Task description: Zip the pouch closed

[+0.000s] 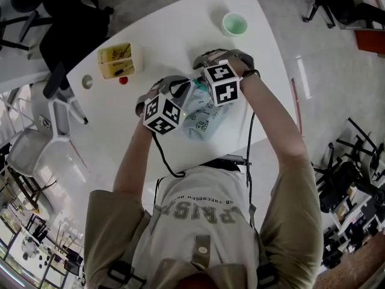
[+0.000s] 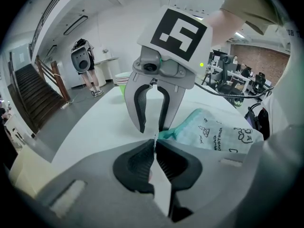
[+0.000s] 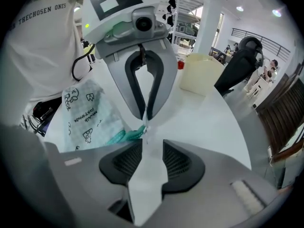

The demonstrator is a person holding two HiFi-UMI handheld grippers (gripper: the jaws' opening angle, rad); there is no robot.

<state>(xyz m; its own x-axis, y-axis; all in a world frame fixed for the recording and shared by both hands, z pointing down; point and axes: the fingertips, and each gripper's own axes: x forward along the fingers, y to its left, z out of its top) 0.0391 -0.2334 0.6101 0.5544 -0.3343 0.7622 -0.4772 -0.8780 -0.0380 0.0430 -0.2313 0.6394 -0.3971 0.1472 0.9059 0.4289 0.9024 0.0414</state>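
The pale printed pouch [image 1: 201,118] lies near the middle of the white desk [image 1: 180,35], between the two grippers. The left gripper [image 2: 154,148] has its jaws together, pinched on the pouch at the end of its teal zipper [image 3: 118,137]. The right gripper [image 3: 152,146] faces it from 1 o'clock in the head view. Its jaws stand apart, just short of that same zipper end and pressing on nothing. From the pouch, a green cup [image 1: 234,24] stands at 1 o'clock, well apart. A yellow container [image 1: 117,60] sits at 10 o'clock with a small red object [image 1: 123,80] just beside it.
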